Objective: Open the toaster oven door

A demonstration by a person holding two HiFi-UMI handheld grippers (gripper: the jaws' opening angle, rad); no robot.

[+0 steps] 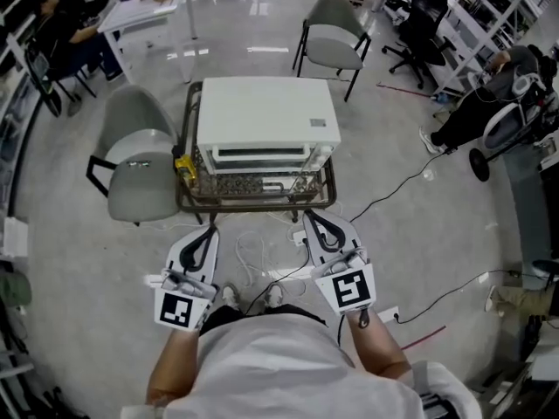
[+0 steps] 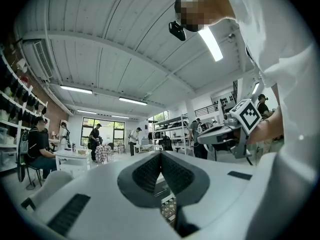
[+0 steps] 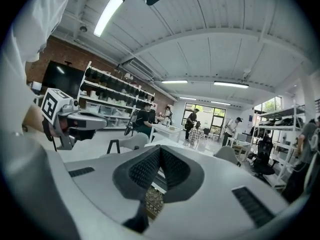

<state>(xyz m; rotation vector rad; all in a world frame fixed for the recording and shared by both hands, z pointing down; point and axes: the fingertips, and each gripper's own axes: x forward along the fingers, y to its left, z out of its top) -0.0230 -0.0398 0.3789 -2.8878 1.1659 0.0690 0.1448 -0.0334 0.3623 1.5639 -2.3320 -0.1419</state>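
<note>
Left gripper (image 1: 210, 231): jaws fully together, pads touching at tips, nothing held. Right gripper (image 1: 309, 219): same condition, jaws closed, empty. Both held side by side, apart from each other. White toaster oven (image 1: 262, 116) directly ahead of both jaw tips, untouched, on low glass-top cart (image 1: 185, 195). Oven door (image 1: 259, 155) faces grippers, shut. Grey chair (image 1: 135, 160) ahead-left of left gripper, beside cart.
</note>
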